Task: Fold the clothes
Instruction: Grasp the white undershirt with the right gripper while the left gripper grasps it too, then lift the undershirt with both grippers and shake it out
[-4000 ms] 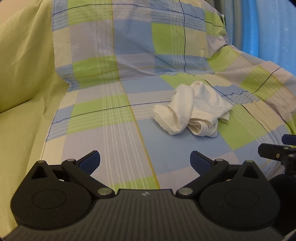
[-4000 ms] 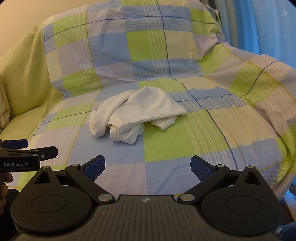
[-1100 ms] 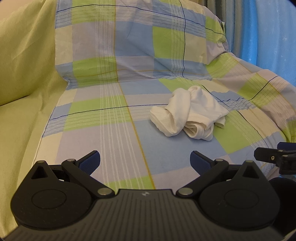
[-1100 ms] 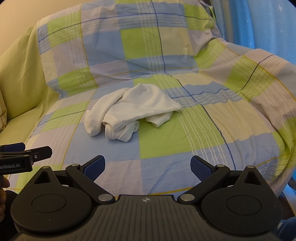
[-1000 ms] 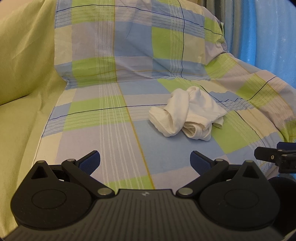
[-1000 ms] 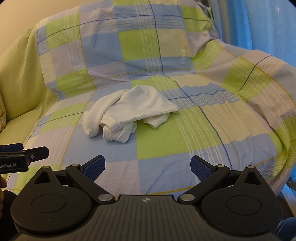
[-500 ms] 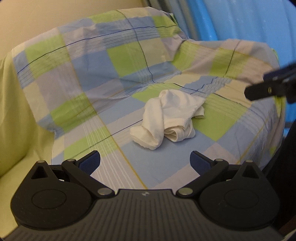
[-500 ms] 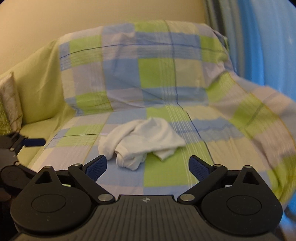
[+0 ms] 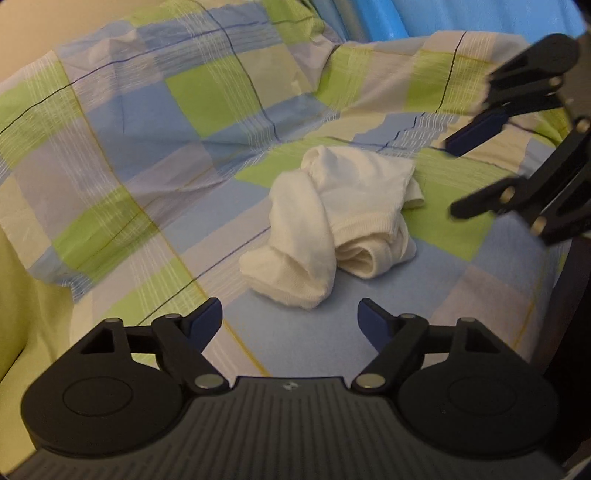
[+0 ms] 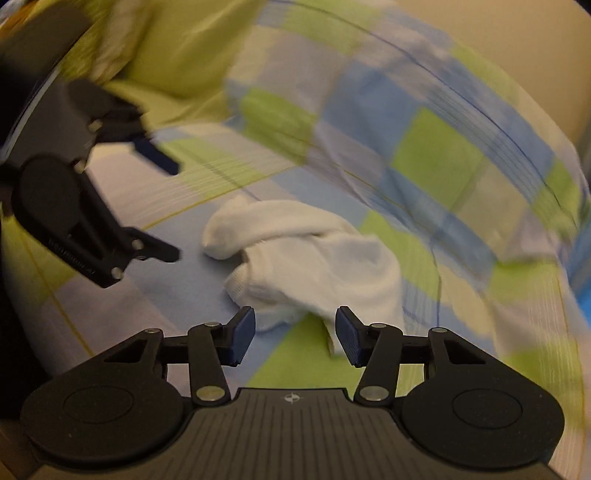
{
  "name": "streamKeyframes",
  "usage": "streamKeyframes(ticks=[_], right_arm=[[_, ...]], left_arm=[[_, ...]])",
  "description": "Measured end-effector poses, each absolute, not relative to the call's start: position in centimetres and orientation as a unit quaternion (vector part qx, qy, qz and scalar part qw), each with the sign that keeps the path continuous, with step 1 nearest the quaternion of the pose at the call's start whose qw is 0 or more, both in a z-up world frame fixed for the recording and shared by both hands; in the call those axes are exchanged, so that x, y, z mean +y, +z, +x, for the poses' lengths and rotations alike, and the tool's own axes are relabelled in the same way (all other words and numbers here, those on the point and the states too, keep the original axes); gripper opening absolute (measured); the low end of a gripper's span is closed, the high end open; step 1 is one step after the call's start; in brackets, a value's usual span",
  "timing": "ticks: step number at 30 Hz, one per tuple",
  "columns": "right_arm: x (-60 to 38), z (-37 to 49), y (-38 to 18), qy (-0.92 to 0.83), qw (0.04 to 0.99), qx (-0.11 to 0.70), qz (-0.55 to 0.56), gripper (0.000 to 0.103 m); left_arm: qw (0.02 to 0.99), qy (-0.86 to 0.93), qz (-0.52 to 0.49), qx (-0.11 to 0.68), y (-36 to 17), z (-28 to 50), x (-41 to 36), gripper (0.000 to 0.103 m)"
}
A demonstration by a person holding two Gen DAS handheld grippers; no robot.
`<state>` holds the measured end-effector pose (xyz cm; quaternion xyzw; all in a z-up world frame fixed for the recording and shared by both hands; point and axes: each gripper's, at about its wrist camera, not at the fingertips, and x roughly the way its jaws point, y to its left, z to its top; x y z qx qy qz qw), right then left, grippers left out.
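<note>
A crumpled white garment (image 9: 332, 225) lies in a heap on the checked sheet (image 9: 122, 122) that covers the sofa seat. My left gripper (image 9: 290, 323) is open and empty, just short of the heap's near rolled end. My right gripper (image 9: 452, 177) shows at the right edge of the left wrist view, pointing in at the heap from the right. In the blurred right wrist view, the garment (image 10: 314, 258) lies just ahead of my right gripper (image 10: 295, 334), whose jaws are narrowed but apart, at the cloth's near edge. The left gripper (image 10: 175, 210) reaches in from the left.
The blue, green and lilac checked sheet (image 10: 443, 155) runs up over the sofa back. A yellow-green cover (image 10: 177, 48) lies on the sofa's left part. A blue curtain (image 9: 424, 16) hangs behind the sofa on the right, with a beige wall (image 10: 498, 44) above.
Both grippers have come in close to the white heap from opposite sides, and the views have tilted. The right gripper's jaws have narrowed to about half. The garment itself lies as before.
</note>
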<state>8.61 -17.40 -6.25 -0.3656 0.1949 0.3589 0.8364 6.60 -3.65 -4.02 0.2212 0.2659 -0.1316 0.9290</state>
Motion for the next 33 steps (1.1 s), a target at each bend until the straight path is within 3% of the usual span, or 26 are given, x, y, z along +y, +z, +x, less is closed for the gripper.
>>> streamKeyframes(ticks=[2, 3, 4, 5, 15, 17, 19, 20, 23, 25, 26, 29, 32, 33], right_arm=[[-15.6, 9.0, -7.5, 0.378, 0.807, 0.17, -0.421, 0.047], [-15.0, 9.3, -7.9, 0.38, 0.798, 0.164, -0.439, 0.04], [-14.5, 9.6, -8.2, 0.383, 0.788, 0.158, -0.455, 0.02], [-14.2, 10.1, -8.0, 0.383, 0.789, 0.16, -0.452, 0.01], [-18.6, 15.5, 0.8, 0.314, 0.896, 0.139, -0.282, 0.008], [-19.4, 15.6, 1.9, 0.298, 0.906, 0.128, -0.272, 0.007], [-20.2, 15.7, 2.8, 0.286, 0.914, 0.123, -0.262, 0.007], [-20.5, 16.0, 3.2, 0.279, 0.917, 0.125, -0.257, 0.007], [-21.7, 15.8, 4.0, 0.275, 0.923, 0.126, -0.236, 0.007], [-22.2, 15.3, 4.6, 0.269, 0.928, 0.117, -0.232, 0.007], [-22.5, 14.9, 5.0, 0.266, 0.93, 0.11, -0.229, 0.007], [-23.1, 13.6, 6.1, 0.263, 0.934, 0.094, -0.225, 0.007], [-23.4, 12.7, 6.9, 0.261, 0.934, 0.083, -0.229, 0.006], [-23.7, 12.4, 7.3, 0.26, 0.935, 0.082, -0.228, 0.006]], left_arm=[[0.932, -0.141, 0.215, 0.256, -4.5, 7.1, -3.6, 0.085], [0.931, -0.144, 0.216, 0.255, -4.7, 7.3, -3.7, 0.085], [0.931, -0.146, 0.218, 0.254, -5.0, 7.5, -3.7, 0.085], [0.93, -0.148, 0.22, 0.253, -5.2, 7.7, -3.7, 0.085], [0.929, -0.173, 0.223, 0.238, -5.3, 10.3, -4.5, 0.084], [0.927, -0.18, 0.223, 0.242, -5.2, 11.2, -4.8, 0.078], [0.922, -0.18, 0.228, 0.255, -5.3, 12.1, -5.0, 0.059], [0.92, -0.179, 0.231, 0.261, -5.3, 12.5, -5.1, 0.057], [0.929, -0.17, 0.225, 0.238, -4.2, 11.9, -5.0, 0.06], [0.934, -0.172, 0.221, 0.224, -3.6, 11.4, -5.2, 0.078], [0.933, -0.174, 0.23, 0.218, -3.5, 11.1, -5.4, 0.079], [0.923, -0.172, 0.258, 0.228, -4.3, 11.1, -6.2, 0.077], [0.919, -0.165, 0.256, 0.25, -5.2, 11.7, -5.7, 0.069], [0.918, -0.16, 0.257, 0.256, -5.5, 11.9, -5.5, 0.062]])
